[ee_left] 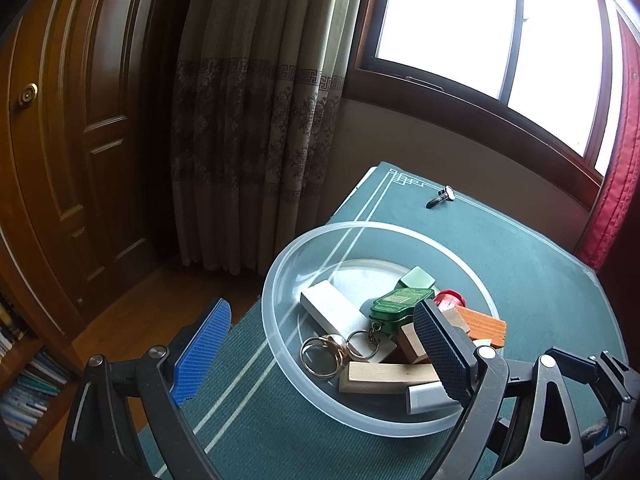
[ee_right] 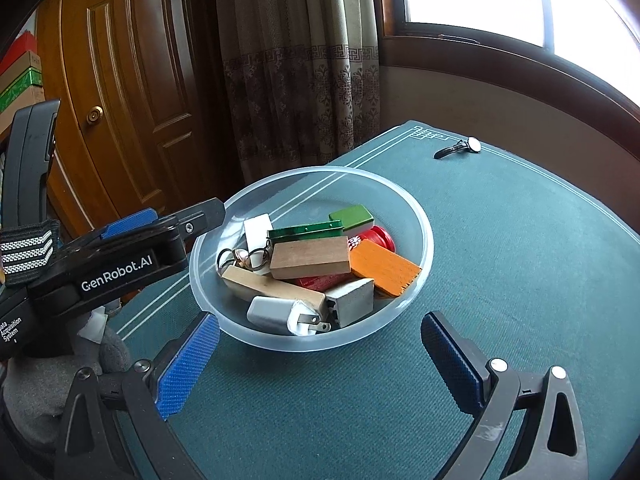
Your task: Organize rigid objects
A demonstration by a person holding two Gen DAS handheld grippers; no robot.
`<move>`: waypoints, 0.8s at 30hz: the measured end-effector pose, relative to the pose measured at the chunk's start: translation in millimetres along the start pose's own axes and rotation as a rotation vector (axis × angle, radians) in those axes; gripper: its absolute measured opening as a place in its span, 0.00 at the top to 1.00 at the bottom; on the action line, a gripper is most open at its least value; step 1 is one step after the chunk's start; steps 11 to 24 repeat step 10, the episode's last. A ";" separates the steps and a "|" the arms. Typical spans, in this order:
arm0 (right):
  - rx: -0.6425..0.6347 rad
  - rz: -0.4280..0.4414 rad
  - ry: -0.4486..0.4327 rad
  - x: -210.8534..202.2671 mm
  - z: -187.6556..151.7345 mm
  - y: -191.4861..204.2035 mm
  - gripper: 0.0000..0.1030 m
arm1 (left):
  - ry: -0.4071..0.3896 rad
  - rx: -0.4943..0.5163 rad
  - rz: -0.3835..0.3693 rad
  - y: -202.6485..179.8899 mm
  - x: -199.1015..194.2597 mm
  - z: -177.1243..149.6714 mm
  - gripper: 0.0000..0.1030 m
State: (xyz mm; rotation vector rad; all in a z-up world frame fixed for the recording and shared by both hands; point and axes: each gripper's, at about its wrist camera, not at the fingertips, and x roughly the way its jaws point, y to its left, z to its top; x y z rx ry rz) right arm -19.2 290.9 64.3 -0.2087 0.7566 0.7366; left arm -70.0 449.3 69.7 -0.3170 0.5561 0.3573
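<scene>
A clear plastic bowl stands on the green table mat. It holds several rigid items: a white block, a green tin, an orange block, wooden blocks, key rings and a white charger. A wristwatch lies alone near the mat's far corner. My left gripper is open, one finger over the bowl and one outside its left rim. My right gripper is open and empty, just in front of the bowl.
The table's left edge drops to a wooden floor. Behind stand a wooden door, a patterned curtain and a bright window. A bookshelf is low on the left. Red fabric hangs beside the table's right side.
</scene>
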 end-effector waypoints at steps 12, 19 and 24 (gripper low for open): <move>0.023 -0.039 -0.003 -1.8 -8.8 -11.2 0.00 | 0.013 0.016 0.003 -5.3 -4.3 -8.7 0.09; 0.023 -0.039 -0.003 -1.8 -8.8 -11.2 0.00 | 0.013 0.016 0.003 -5.3 -4.3 -8.7 0.09; 0.023 -0.039 -0.003 -1.8 -8.8 -11.2 0.00 | 0.013 0.016 0.003 -5.3 -4.3 -8.7 0.09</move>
